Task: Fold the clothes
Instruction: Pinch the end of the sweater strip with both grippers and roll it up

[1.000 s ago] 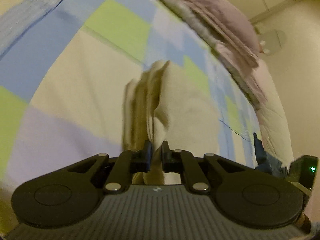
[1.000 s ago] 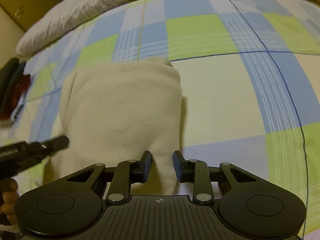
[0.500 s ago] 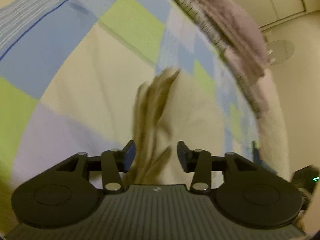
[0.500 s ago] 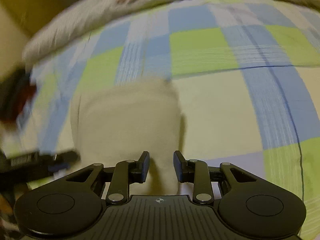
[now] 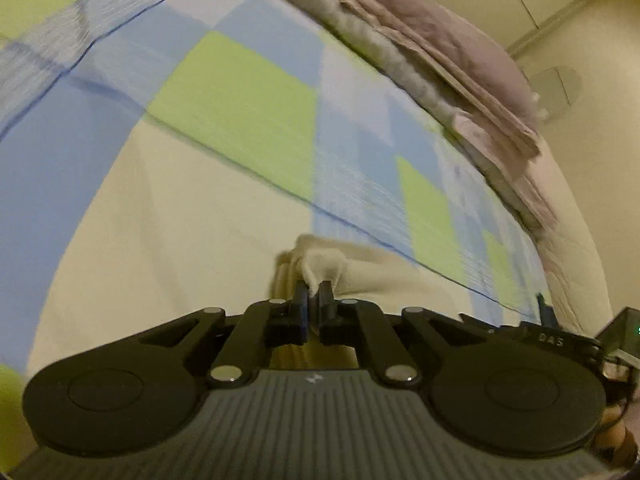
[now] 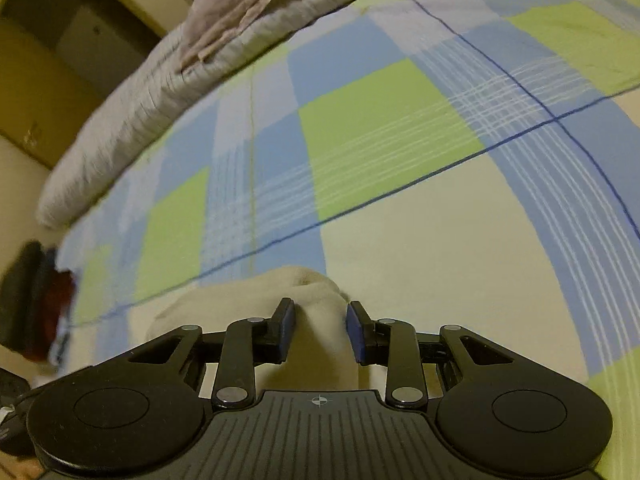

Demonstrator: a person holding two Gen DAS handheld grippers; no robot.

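Note:
A cream folded garment (image 5: 384, 276) lies on the checked bed sheet (image 5: 224, 112). My left gripper (image 5: 314, 292) is shut on a bunched corner of the cream garment at its left end. In the right wrist view the same garment (image 6: 248, 300) fills the space just ahead. My right gripper (image 6: 320, 320) is open, its jaws on either side of the garment's folded right corner without pinching it. The right gripper's body shows at the right edge of the left wrist view (image 5: 568, 336).
A rumpled grey-pink quilt (image 5: 440, 64) lies along the far edge of the bed and also shows in the right wrist view (image 6: 168, 80). A dark and red bundle (image 6: 36, 300) sits at the bed's left edge. Cupboards (image 6: 60, 60) stand beyond.
The left gripper opened, moved along the garment, then shut on its corner. The right gripper moved forward over the garment to its far corner and its jaws stand wider.

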